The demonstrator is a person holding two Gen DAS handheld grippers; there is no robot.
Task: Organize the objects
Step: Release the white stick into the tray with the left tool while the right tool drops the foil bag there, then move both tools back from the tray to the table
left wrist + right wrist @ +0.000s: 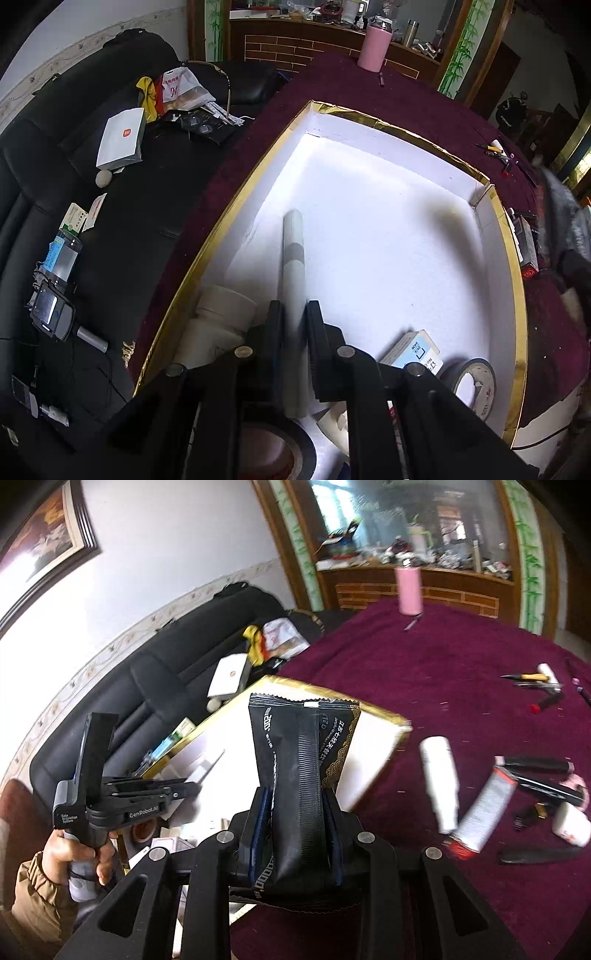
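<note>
Left gripper point(294, 308) was clamped on a grey tube point(293, 254), jaws as tight as they go, one pad on each side of it. The tube ran forward from the jaws and pointed out over the white floor of the gold-rimmed box point(388, 127). Under and just left of the jaws: white pipe fittings point(225, 306) against the box's left wall. Below the gripper body: a black tape roll point(280, 450). To its right, in the box: a small blue-white carton point(417, 350) and, beside that, a second tape roll point(471, 382). The rest of the box floor ahead was bare.

Right gripper point(295, 801) was closed part-way on a black sachet point(301, 760), pads pressing its lower half, the sachet standing upright out of the jaws with its crimped top edge furthest out. Behind the sachet sat the box, on a maroon cloth point(461, 657). The view was blurred.

Right of that gripper, loose on the cloth: a white bottle point(439, 779), a grey tube with a red cap point(480, 812), dark pens point(535, 768). Far ahead: a pink flask point(409, 590).

Left of it, a hand point(79, 853) gripped the left gripper's handle over the box.
</note>
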